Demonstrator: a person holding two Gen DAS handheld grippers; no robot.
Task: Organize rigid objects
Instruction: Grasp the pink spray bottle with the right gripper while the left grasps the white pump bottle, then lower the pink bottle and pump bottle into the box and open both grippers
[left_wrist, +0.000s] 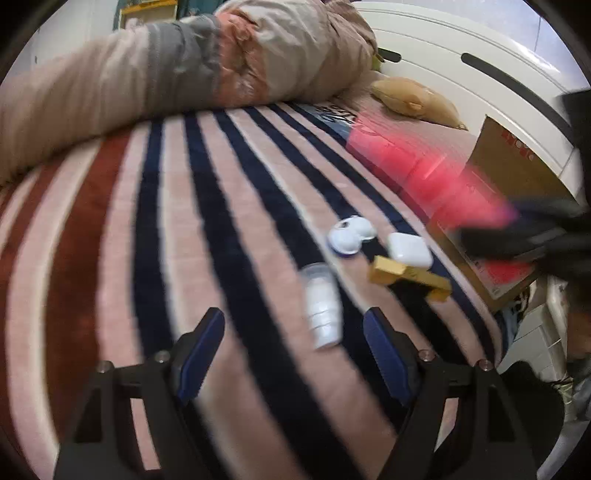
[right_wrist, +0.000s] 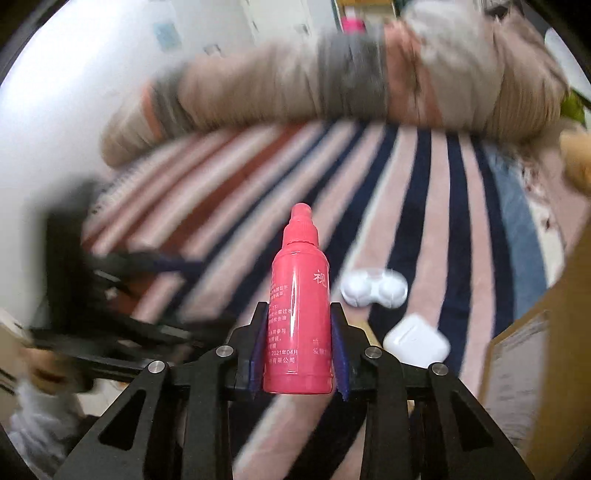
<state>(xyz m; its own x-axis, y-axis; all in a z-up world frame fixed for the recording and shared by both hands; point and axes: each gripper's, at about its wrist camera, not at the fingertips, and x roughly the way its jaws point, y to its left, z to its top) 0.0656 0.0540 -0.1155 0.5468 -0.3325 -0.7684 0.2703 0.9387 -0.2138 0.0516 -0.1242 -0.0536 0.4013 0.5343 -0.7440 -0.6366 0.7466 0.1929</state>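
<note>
Right claw pinches glossy pink plastic bottle over fuzzy striped blanket.

Striped blanket — navy, pink, rust, rolled beige quilt behind, tan pillow, white headboard

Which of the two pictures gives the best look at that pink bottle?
The right wrist view: the pink bottle stands sharp and centred, clamped in the right tool, its printed label readable. In the left wrist view it is only a pink motion-blurred streak at the right.
</note>
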